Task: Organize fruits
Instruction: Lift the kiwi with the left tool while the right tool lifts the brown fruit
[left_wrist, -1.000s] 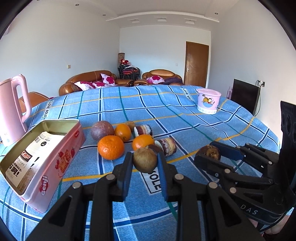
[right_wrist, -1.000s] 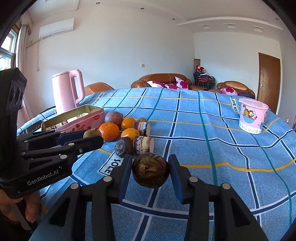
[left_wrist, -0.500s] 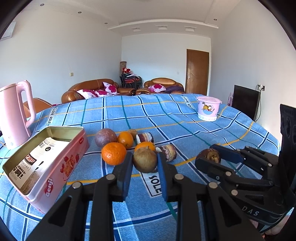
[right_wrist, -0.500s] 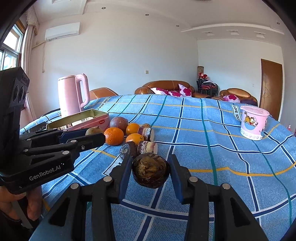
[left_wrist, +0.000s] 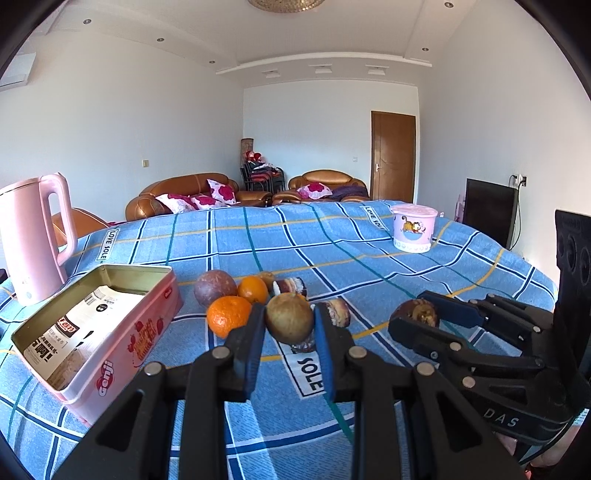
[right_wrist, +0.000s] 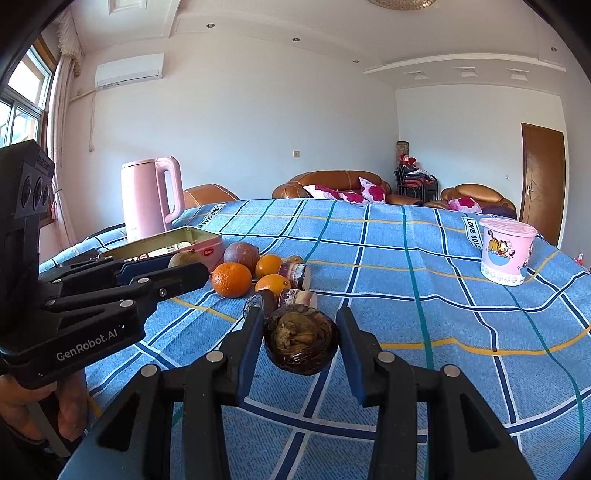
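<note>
Left wrist view: the left gripper (left_wrist: 289, 325) clamps a brownish fruit (left_wrist: 289, 322) at centre frame, the pink tin (left_wrist: 92, 332) at lower left. Right wrist view: the right gripper (right_wrist: 300, 341) pinches a dark wrinkled fruit (right_wrist: 301, 340) at lower centre; a loosened squeeze could probably let either roll off.

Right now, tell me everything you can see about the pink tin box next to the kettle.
The pink tin box is a rectangular metal tin, pink outside with red strawberry prints and the word Genji on its long side, bare gold metal inside. It has no lid on and lies flat on the blue checked cloth, near the pink kettle. Inside lies a printed white packet. No fruit is in it, and neither claw touches it.
</note>
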